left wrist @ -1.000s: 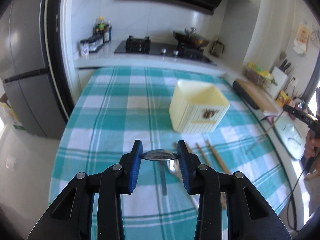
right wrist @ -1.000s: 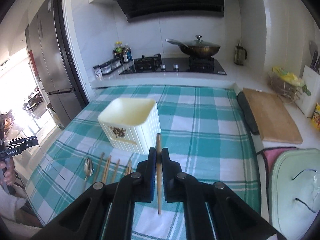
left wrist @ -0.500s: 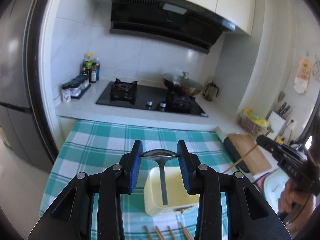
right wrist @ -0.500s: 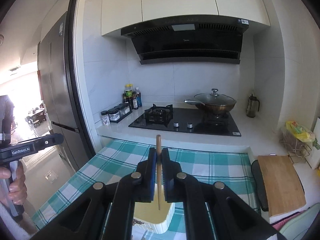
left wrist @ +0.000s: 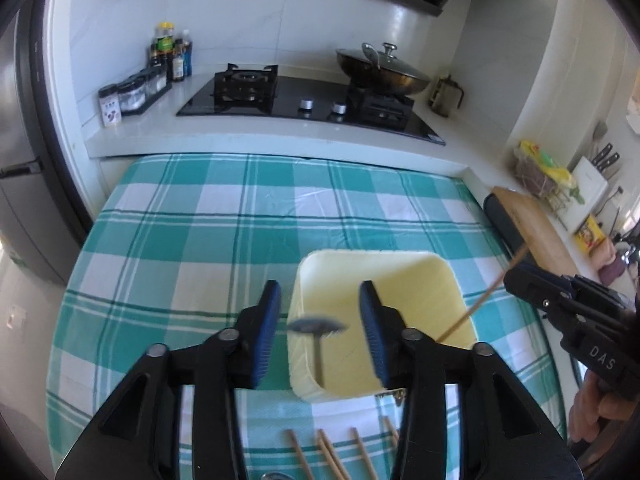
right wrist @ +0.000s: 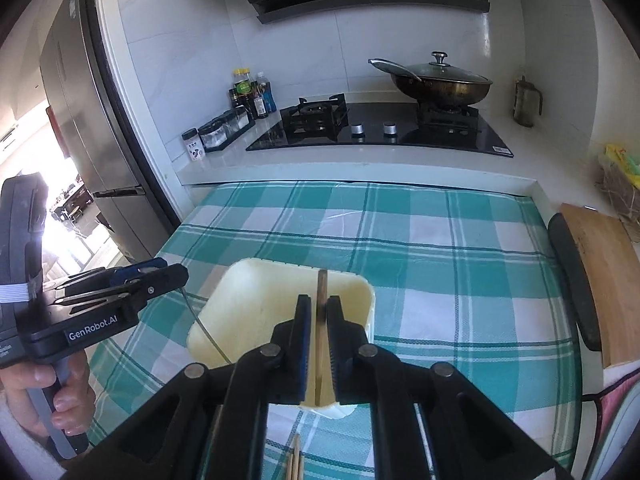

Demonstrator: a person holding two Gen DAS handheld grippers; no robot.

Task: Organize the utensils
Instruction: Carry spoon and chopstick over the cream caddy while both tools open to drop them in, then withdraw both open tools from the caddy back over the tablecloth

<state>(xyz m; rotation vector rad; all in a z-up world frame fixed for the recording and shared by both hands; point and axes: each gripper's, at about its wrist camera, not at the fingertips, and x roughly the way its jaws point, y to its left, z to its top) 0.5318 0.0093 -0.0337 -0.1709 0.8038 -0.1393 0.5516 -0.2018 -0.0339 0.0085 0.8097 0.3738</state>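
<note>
A cream square holder stands on the checked tablecloth; it also shows in the right wrist view. My left gripper is open above the holder's left side, and a blurred metal spoon hangs free between its fingers, handle down into the holder. My right gripper is shut on a wooden chopstick held over the holder; the chopstick also shows in the left wrist view, its tip inside the holder. Several chopsticks lie on the cloth in front of the holder.
A teal checked tablecloth covers the table. Behind it is a counter with a gas hob, a lidded wok and spice jars. A wooden cutting board lies at the right. A fridge stands left.
Both grippers have tilted down over the holder. The left gripper has opened and the spoon is dropping from it. The right gripper still holds its chopstick.
</note>
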